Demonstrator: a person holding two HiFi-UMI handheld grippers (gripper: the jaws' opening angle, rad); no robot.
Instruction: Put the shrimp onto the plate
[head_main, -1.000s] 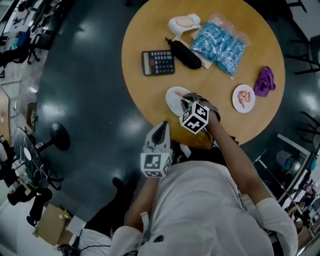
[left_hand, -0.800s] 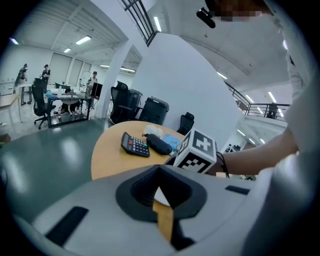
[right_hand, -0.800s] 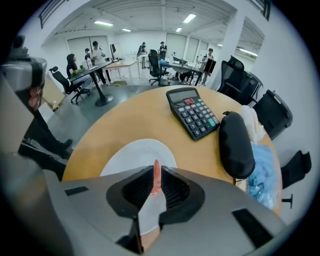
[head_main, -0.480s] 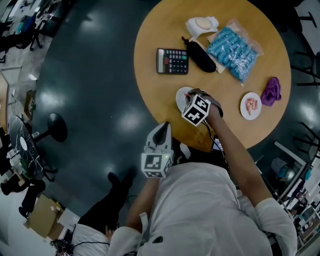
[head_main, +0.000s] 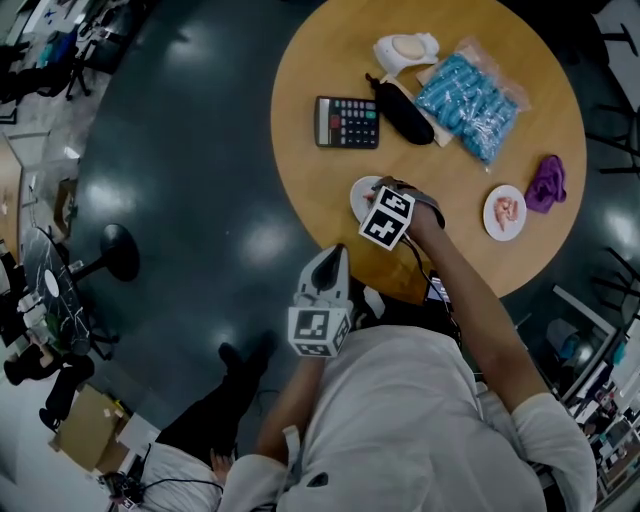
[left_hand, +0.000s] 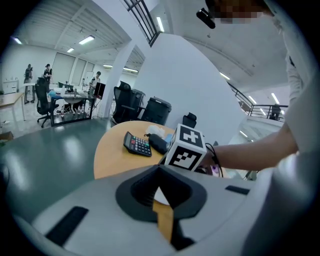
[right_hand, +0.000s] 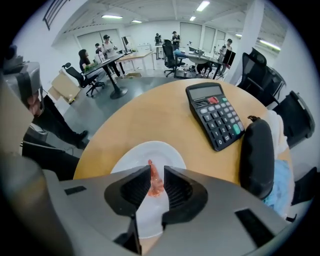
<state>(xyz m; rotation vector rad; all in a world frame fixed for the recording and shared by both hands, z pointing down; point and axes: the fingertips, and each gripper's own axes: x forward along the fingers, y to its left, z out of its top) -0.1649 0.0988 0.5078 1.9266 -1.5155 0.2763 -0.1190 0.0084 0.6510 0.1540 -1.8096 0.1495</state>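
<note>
My right gripper (right_hand: 156, 172) hangs just over a small white plate (right_hand: 172, 152) near the round table's front edge, shut on a pink shrimp (right_hand: 155, 184) that stands between its jaws. In the head view the marker cube and hand cover most of that plate (head_main: 360, 193) and the right gripper (head_main: 377, 192). A second white plate (head_main: 505, 212) with several shrimp lies at the table's right. My left gripper (head_main: 334, 254) is held off the table, near the person's body, jaws shut and empty (left_hand: 160, 175).
On the wooden table (head_main: 450, 165) lie a black calculator (head_main: 346, 122), a black pouch (head_main: 400, 112), a bag of blue pieces (head_main: 470, 90), a white object (head_main: 405, 48) and a purple cloth (head_main: 548, 183). Dark floor surrounds the table.
The head view has shifted a little. My right gripper stays over the near plate with the shrimp; the left gripper has barely moved.
</note>
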